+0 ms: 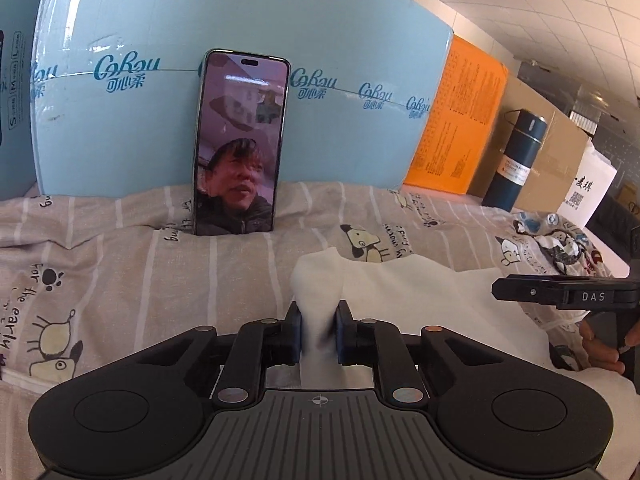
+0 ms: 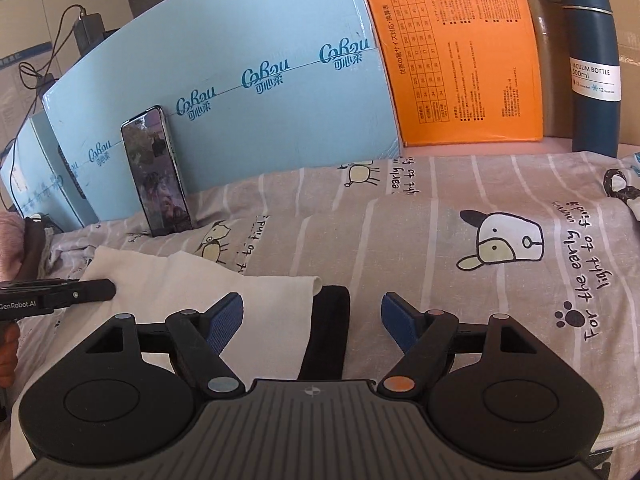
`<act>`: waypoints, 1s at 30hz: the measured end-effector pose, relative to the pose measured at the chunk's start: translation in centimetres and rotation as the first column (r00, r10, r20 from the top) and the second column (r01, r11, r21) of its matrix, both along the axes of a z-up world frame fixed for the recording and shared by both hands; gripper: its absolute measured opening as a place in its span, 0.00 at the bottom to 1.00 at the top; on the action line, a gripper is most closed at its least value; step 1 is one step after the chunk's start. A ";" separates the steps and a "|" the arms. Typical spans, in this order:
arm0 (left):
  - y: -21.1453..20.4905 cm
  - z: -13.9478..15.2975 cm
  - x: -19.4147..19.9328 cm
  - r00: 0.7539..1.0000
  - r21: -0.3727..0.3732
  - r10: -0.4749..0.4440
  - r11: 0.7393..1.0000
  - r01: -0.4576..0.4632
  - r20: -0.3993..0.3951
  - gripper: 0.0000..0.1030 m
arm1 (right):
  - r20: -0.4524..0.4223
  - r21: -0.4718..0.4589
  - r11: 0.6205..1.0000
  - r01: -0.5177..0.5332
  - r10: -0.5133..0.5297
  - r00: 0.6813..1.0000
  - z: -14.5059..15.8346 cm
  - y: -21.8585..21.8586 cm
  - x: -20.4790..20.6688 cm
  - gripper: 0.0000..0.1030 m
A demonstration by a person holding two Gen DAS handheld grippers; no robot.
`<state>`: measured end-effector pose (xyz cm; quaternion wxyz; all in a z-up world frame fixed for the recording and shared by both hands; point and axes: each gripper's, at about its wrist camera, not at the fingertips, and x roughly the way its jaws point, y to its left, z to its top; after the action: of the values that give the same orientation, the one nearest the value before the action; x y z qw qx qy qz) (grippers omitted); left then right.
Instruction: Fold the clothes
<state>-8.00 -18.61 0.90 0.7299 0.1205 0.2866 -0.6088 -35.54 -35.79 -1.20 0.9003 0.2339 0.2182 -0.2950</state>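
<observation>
Left wrist view, nearest: the left gripper (image 1: 318,330) has its jaws clenched on a raised fold of the white garment (image 1: 400,296), the cloth bunched between the blue pads (image 1: 294,330). The garment spreads to the right over the bed sheet (image 1: 140,264), a striped grey cover with cartoon dogs. At the right edge the right gripper (image 1: 560,294) hangs over the garment, a hand (image 1: 600,344) gripping its handle. Farther off, a phone (image 1: 240,144) stands upright against a blue box (image 1: 240,20); to the right are an orange box (image 1: 460,120) and a dark bottle (image 1: 516,160).

Right wrist view, nearest: the right gripper (image 2: 312,318) has its jaws released, spread wide above the garment's (image 2: 180,280) right edge and a black piece (image 2: 328,332) just beside it; whether that piece is part of the garment I cannot tell. The left gripper (image 2: 80,292) reaches in from the left over the garment. Beyond lie the sheet (image 2: 440,208), the phone (image 2: 158,172), the blue box (image 2: 260,100), the orange box (image 2: 460,52) and the bottle (image 2: 592,60).
</observation>
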 end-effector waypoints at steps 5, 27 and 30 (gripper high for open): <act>1.1 0.5 1.2 0.996 -0.050 0.091 0.995 -0.091 0.005 0.38 | -0.009 -0.009 1.000 0.005 -0.005 1.000 -0.7 -0.4 0.1 0.72; 2.3 1.4 -0.1 0.980 -0.070 0.133 0.990 -0.124 0.145 0.63 | 0.008 -0.118 0.990 -0.082 0.083 0.996 0.8 0.5 0.8 0.57; 2.8 2.2 -1.7 0.982 -0.104 0.085 0.992 -0.068 0.168 0.67 | 0.027 -0.126 0.986 -0.111 0.115 0.993 1.2 0.7 0.6 0.59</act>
<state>-9.72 -15.86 3.13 0.7797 0.1257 0.1968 -0.5810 -34.98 -35.10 0.04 0.9319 0.1698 0.1971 -0.2526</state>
